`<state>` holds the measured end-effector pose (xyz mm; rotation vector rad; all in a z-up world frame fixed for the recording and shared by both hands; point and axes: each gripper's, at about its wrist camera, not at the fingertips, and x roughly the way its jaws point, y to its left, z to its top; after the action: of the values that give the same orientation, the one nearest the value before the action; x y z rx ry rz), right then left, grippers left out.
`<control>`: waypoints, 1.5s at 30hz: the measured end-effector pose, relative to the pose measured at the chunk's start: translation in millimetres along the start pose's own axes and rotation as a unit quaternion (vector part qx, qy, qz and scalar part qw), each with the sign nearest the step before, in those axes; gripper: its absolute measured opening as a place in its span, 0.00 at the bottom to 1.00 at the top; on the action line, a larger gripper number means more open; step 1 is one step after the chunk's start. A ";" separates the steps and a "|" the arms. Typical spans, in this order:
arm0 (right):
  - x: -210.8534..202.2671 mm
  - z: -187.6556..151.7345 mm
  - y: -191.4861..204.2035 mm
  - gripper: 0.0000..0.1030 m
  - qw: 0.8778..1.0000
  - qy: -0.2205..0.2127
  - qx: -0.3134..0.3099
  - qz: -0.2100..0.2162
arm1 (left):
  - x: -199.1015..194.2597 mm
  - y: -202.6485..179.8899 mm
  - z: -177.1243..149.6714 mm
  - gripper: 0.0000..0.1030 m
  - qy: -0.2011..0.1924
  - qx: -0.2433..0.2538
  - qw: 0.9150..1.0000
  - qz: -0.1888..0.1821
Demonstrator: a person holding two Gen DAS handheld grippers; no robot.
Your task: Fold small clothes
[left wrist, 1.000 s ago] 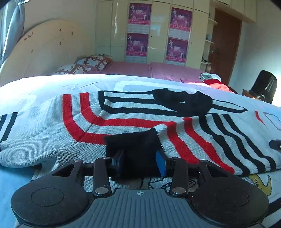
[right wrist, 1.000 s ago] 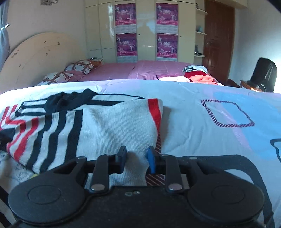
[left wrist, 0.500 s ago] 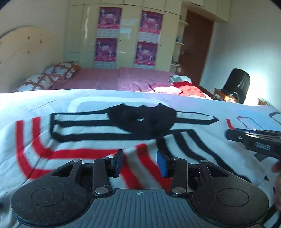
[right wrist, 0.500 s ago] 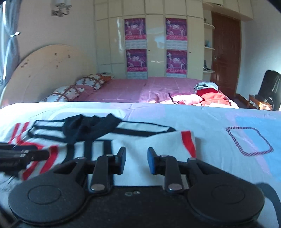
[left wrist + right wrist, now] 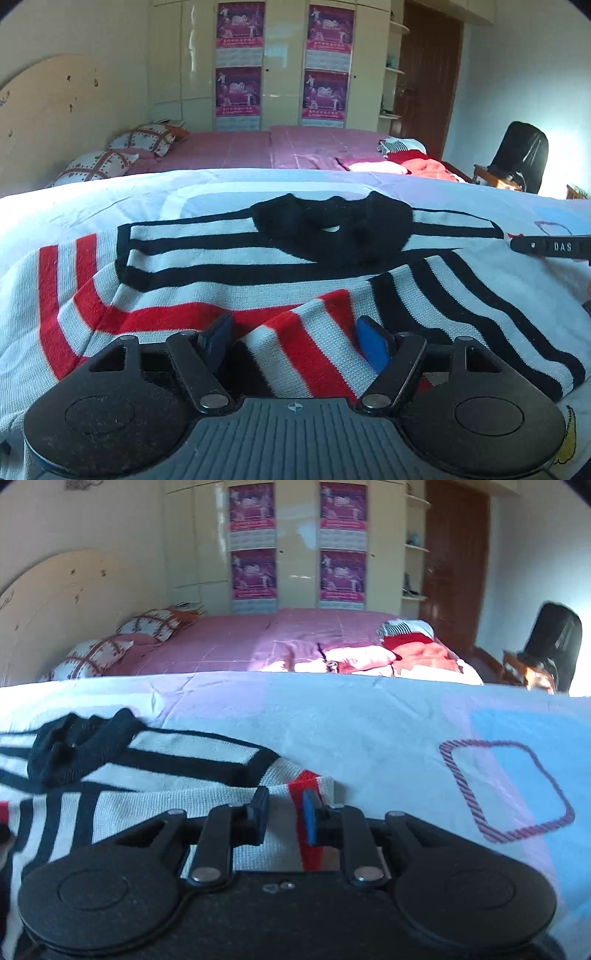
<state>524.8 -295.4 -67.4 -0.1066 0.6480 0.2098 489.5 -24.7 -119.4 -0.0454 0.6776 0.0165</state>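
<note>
A white knitted sweater with red and black stripes and a black collar [image 5: 229,291] lies spread flat on the pale printed bedcover [image 5: 388,716], collar at the far side, with its sleeves already laid across the body. The left gripper [image 5: 295,339] hangs low over the near striped fold; its jaws have just been opening and now stand spread, the cloth lying between them with no pad pressing on it. The right gripper [image 5: 282,814] sits at the sweater's right edge, by the red band; its jaws have just been closing, a narrow gap remains, and the knit shows between the pads, which do not visibly pinch it.

The knit looks soft, light and limp, likely to sag and stretch when lifted by one point. Taking it at the near hem corners, pinching both layers, should probably carry the fold evenly towards the collar.
</note>
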 end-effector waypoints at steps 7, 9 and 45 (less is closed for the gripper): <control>-59.6 -14.1 5.7 0.24 0.999 -0.038 0.004 0.017 | -33.6 20.5 -6.1 0.71 0.003 -0.020 0.999 0.037; -82.7 -29.1 8.0 0.25 0.999 -0.041 0.009 0.030 | -41.1 33.3 -19.1 0.71 0.017 -0.018 0.998 0.057; -149.9 -85.0 78.8 0.27 0.998 -0.018 0.049 0.016 | -173.0 242.6 -99.9 0.62 -0.056 -0.270 0.958 0.077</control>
<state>340.5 -256.6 -46.1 0.0025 0.6240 0.2096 285.0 212.8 -97.5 -0.5140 0.5457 0.3514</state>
